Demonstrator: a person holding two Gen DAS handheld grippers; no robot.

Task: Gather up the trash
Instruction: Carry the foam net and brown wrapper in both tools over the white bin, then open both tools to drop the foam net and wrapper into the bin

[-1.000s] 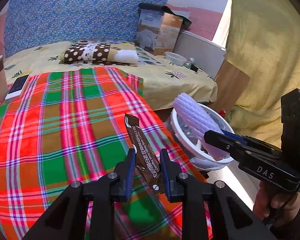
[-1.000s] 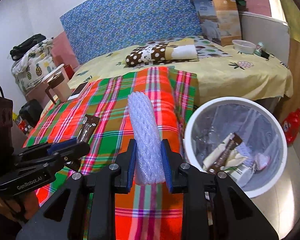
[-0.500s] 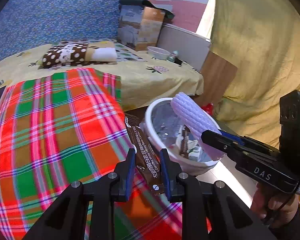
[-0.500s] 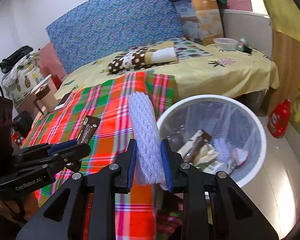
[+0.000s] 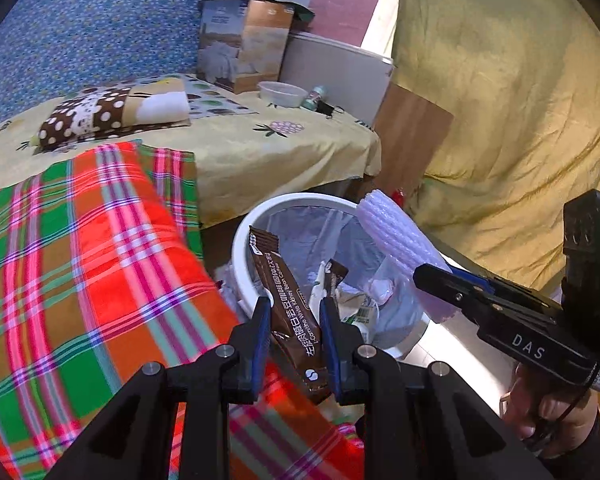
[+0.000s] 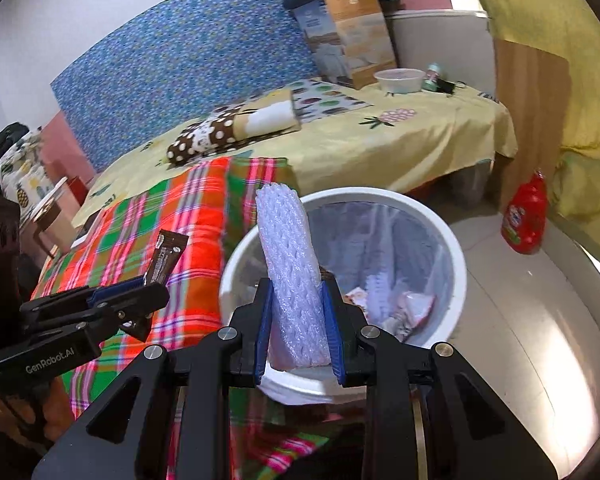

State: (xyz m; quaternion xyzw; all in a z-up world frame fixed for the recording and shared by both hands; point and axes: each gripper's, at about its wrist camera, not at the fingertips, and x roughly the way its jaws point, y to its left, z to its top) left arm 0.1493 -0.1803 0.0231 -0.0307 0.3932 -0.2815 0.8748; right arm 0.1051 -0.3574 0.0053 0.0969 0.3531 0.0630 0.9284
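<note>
The foam net (image 6: 294,280) hides part of the bin (image 6: 452,248) interior in the right wrist view. The brown wrapper (image 5: 290,308) covers litter in the left wrist view. The small bottle (image 5: 316,98) label is too small to read. The plaid blanket (image 5: 100,260) is cut off at the frame edge.

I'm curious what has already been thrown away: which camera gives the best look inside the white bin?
The right wrist view: the white bin shows its whole rim and liner, though the foam net sleeve hides part. The left wrist view shows the bin nearer, with wrappers inside, but the brown coffee sachet covers much.
</note>
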